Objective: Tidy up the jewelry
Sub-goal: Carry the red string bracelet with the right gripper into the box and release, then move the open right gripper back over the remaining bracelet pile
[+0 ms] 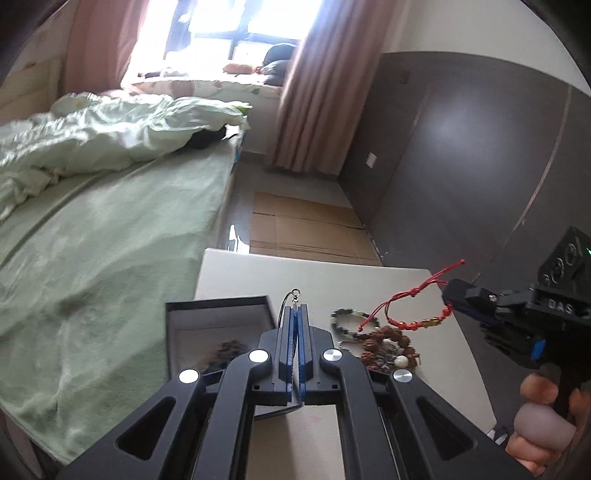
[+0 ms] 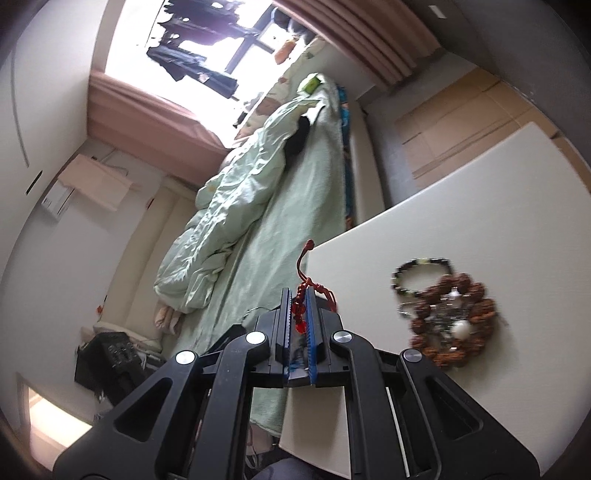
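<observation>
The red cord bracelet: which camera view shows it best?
The left wrist view: the red cord bracelet hangs from the right claw, its loop, beads and tails visible. In the right wrist view, it is mostly hidden between the closed fingers.

A bed covered in a pale green sheet [image 1: 110,236] fills the left of the room, with a crumpled light green quilt [image 1: 96,133] heaped across its far end. Behind it, a bright window [image 1: 236,18] is framed by dusty pink curtains [image 1: 314,107]. Dark clothes hanging outside the window [image 2: 192,62] show in the right wrist view. Flattened brown cardboard sheets [image 1: 303,229] lie on the glossy floor beside a dark grey wall [image 1: 461,147]. A white rectangular tabletop [image 2: 480,206] stands next to the bed.
</observation>
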Motion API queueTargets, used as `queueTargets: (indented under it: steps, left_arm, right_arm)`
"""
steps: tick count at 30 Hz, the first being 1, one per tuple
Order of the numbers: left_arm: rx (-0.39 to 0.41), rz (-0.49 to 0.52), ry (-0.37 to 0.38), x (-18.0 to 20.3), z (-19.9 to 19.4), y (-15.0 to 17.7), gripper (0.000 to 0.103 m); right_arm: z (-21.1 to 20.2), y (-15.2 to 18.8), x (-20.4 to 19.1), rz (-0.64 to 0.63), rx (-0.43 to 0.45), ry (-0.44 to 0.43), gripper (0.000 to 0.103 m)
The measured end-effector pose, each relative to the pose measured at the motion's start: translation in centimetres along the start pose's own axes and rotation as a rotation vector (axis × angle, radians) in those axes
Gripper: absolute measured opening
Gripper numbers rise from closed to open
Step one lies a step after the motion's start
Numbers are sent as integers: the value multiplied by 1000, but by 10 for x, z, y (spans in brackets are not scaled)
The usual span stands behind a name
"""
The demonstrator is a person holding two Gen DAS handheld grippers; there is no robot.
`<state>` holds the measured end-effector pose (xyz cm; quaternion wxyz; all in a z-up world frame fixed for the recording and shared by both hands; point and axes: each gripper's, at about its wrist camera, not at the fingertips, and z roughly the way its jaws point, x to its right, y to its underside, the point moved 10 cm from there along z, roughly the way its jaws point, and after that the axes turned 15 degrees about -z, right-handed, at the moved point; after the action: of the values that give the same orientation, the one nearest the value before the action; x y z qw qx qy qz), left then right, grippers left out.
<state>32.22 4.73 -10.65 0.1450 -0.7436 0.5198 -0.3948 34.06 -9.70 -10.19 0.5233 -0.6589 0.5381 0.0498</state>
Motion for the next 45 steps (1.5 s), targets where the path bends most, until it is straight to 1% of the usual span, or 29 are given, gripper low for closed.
queueTargets:
  steps: [9, 12, 15, 23, 24, 25, 26, 27, 28, 29, 30, 31, 32, 33, 34, 35, 38, 40, 45]
  left_arm:
    - [-21, -80, -62, -47, 13, 0, 0]
    - [24, -66, -113, -57, 10, -5, 0]
    - [20, -72, -104, -59, 8, -6, 0]
    - [25, -98, -121, -75, -2, -5, 1]
    - [27, -100, -121, -77, -4, -4, 7]
    - [30, -100, -123, -77, -6, -5, 21]
    - [38, -100, -124, -77, -9, -5, 31]
    - [50, -100, -124, -78, -12, -6, 54]
    - [74, -96, -123, -78, -17, -7, 65]
    - [90, -89, -122, -77, -21, -8, 67]
    - [96, -79, -126, -77, -25, -8, 67]
    - [95, -75, -133, -78, -26, -7, 68]
    - [95, -74, -138, -79, -28, -7, 69]
    - [98, -77, -147, -82, -30, -7, 70]
    - [100, -80, -147, -83, -31, -8, 73]
    - [103, -84, -147, -84, -33, -8, 74]
    - [112, -94, -150, -87, -38, -9, 80]
    - [118, -94, -146, -86, -40, -8, 86]
    - [122, -79, -134, -75, -41, -3, 93]
  right_arm:
    - [38, 13, -30, -37, -55, -21, 9]
    - [50, 17, -37, -47, -74, -23, 9]
    - [61, 22, -43, -59, -93, -28, 9]
    - [89, 34, -63, -95, -137, -64, 9]
    - [93, 34, -66, -100, -141, -70, 9]
    - [96, 35, -68, -104, -144, -74, 9]
    - [100, 37, -71, -107, -149, -80, 9]
    - [104, 38, -73, -107, -153, -86, 9]
    - [109, 40, -76, -102, -159, -102, 9]
    - [113, 42, -78, -97, -167, -118, 9]
    - [119, 44, -79, -95, -178, -126, 11]
    - [127, 49, -79, -101, -214, -119, 36]
    - [131, 53, -77, -102, -237, -104, 57]
    - [134, 56, -74, -92, -251, -84, 82]
    - [131, 56, -69, -73, -228, -66, 86]
    - [128, 54, -67, -65, -207, -57, 86]
    - [118, 49, -60, -41, -190, -62, 85]
    - [106, 44, -48, -24, -170, -37, 85]
    - [78, 36, -16, 24, -139, 24, 85]
